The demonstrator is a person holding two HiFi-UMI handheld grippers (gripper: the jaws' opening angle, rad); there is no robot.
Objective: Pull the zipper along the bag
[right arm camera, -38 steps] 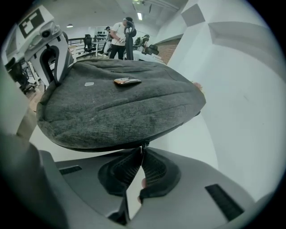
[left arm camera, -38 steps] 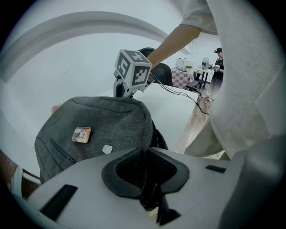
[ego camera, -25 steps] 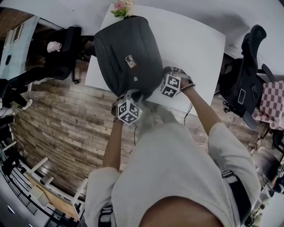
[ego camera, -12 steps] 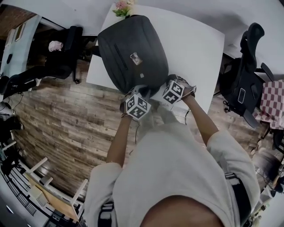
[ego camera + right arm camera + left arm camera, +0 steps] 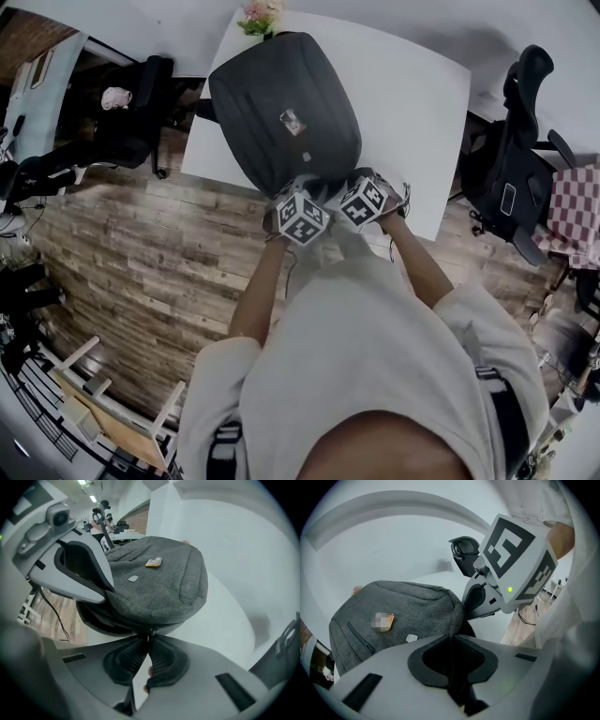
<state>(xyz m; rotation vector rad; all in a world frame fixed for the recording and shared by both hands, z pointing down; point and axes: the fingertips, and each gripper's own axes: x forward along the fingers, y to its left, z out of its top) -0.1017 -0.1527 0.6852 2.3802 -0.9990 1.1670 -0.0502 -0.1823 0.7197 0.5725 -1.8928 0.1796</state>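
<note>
At the near edge of a white table [image 5: 412, 103], you work a gray bag [image 5: 281, 108] that lies flat at your 12 o'clock. Your left gripper [image 5: 451, 641] has its pads nearly together, pinched on a dark fold of the bag's near rim. Your right gripper [image 5: 149, 637], just beside it at 3 o'clock, is closed tight on the small zipper pull [image 5: 150, 632] at the bag's lower seam. No writing can be read anywhere: the tan patch [image 5: 153, 562] on the bag's face is too small to make out in the head and right gripper views and is masked in the left gripper view, and the little white tag [image 5: 133, 578] near it looks blank. Only the left gripper view shows the slanted pocket zipper [image 5: 361, 637] at the bag's 9 o'clock side, along with a green light on the right gripper's marker cube [image 5: 518, 559]. Only the right gripper view shows the zipper pull itself. Only the head view takes in the pink flowers [image 5: 258, 16] at the table's 12 o'clock edge, the office chair [image 5: 514, 159] at 3 o'clock and the wooden floor [image 5: 141, 253].
</note>
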